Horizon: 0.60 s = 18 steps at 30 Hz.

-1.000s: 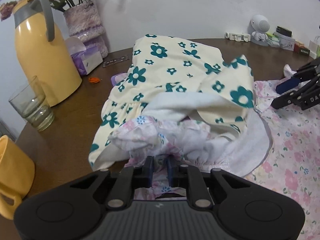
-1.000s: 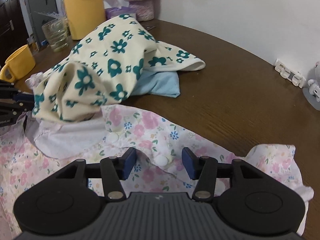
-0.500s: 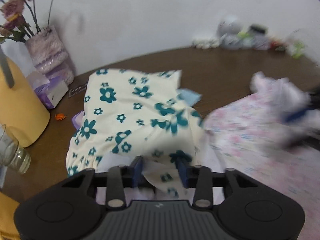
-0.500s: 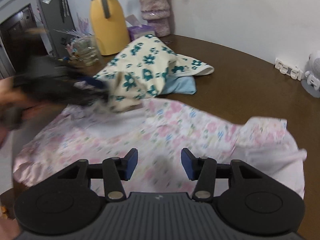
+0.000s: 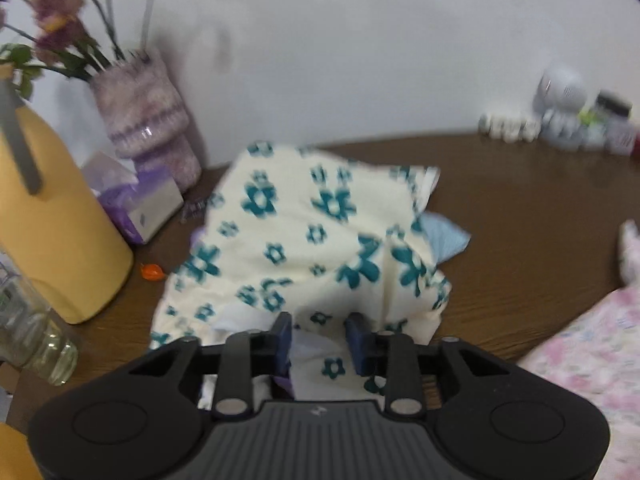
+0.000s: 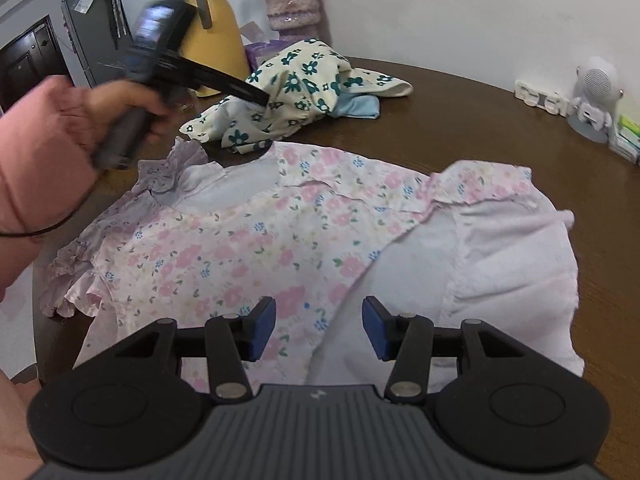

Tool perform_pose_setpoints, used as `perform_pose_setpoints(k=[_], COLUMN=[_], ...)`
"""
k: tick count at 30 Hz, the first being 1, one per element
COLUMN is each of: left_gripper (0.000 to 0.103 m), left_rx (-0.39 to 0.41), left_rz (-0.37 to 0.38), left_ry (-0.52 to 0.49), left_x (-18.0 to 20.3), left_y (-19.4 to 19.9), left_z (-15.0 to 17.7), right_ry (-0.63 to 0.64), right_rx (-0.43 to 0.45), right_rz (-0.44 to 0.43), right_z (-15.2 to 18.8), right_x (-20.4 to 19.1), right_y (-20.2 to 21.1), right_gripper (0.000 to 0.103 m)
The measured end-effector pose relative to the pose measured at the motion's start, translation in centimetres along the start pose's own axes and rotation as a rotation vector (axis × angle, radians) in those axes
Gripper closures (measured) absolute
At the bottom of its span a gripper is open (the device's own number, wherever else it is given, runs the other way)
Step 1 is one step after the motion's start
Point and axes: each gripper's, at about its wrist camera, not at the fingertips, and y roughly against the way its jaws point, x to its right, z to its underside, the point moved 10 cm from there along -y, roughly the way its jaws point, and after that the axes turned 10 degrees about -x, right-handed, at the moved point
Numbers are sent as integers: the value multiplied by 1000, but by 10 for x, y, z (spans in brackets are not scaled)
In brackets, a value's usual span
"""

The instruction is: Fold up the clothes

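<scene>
- The left gripper [image 5: 319, 338] is seen opening its fingers, the crumpled cream cotton garment with teal flowers [image 5: 304, 248] lying between and beyond them.
- The right gripper [image 6: 319, 330] hangs open and empty, the pink floral dress [image 6: 280, 236] spread crosswise directly ahead on the brown wooden tabletop [image 6: 460, 128], nearer this hand.

Left gripper [image 5: 319, 334]: jaws opening, fabric between pads, no grip seen. Held by hand [image 6: 120, 100] in pink sleeve [image 6: 36, 168]. Right gripper [image 6: 319, 326]: jaws apart, empty, angled downward.
</scene>
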Motion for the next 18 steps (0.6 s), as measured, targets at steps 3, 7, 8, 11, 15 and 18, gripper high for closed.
perform_pose_setpoints(k=[3,7,8,11,15,18], left_gripper=[21,22,23,51,57,57], left_rx=[42,9,-6,-50,-90,-115], left_rz=[1,26,33,48,108,112], left_ry=[-11,-31,-31,-18,-29,-42], left_x=[-12,-25,-26,-26,-13,-2], left_y=[51,93,99,108,113,110], left_z=[22,83,100,145,191,209], right_ry=[-4,-31,-36,-14,47,99], right_rx=[-14,-34,-36,-45,-57,-37], right_rz=[29,72,76,51,26,95], right_z=[10,21,22,24,27,18], right_x=[7,20,22,11,-15,-26], right_y=[1,-1,-2,-6,-18,-30], right_gripper=[51,51,51,51,51,51])
